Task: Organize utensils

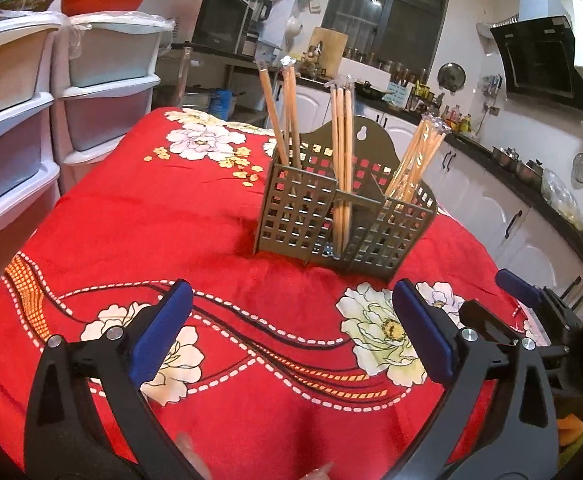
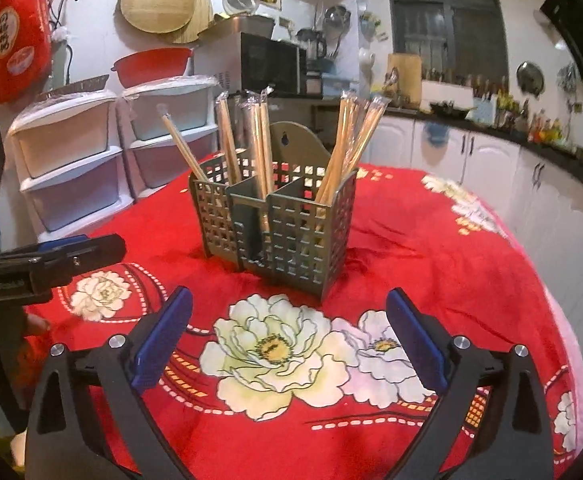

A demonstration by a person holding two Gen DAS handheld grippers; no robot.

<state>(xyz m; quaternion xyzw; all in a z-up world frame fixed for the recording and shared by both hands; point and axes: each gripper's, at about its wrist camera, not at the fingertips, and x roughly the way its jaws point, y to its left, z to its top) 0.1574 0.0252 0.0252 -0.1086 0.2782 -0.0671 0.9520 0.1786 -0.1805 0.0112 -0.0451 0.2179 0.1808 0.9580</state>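
A grey perforated utensil holder [image 1: 343, 216] with three compartments stands upright on the red flowered tablecloth [image 1: 163, 208]. Wrapped wooden chopsticks [image 1: 341, 160] stand in each compartment. The holder also shows in the right wrist view [image 2: 279, 224], with chopsticks [image 2: 261, 148] in it. My left gripper [image 1: 291, 300] is open and empty, a short way in front of the holder. My right gripper [image 2: 289, 308] is open and empty, also just in front of the holder. The right gripper shows at the right edge of the left wrist view [image 1: 531, 296]; the left gripper shows at the left of the right wrist view [image 2: 51, 256].
White plastic drawer units [image 1: 31, 128] stand left of the table. A kitchen counter with white cabinets [image 1: 511, 208] runs along the right. A microwave [image 2: 271, 64] and a red basin [image 2: 151, 66] sit behind the table.
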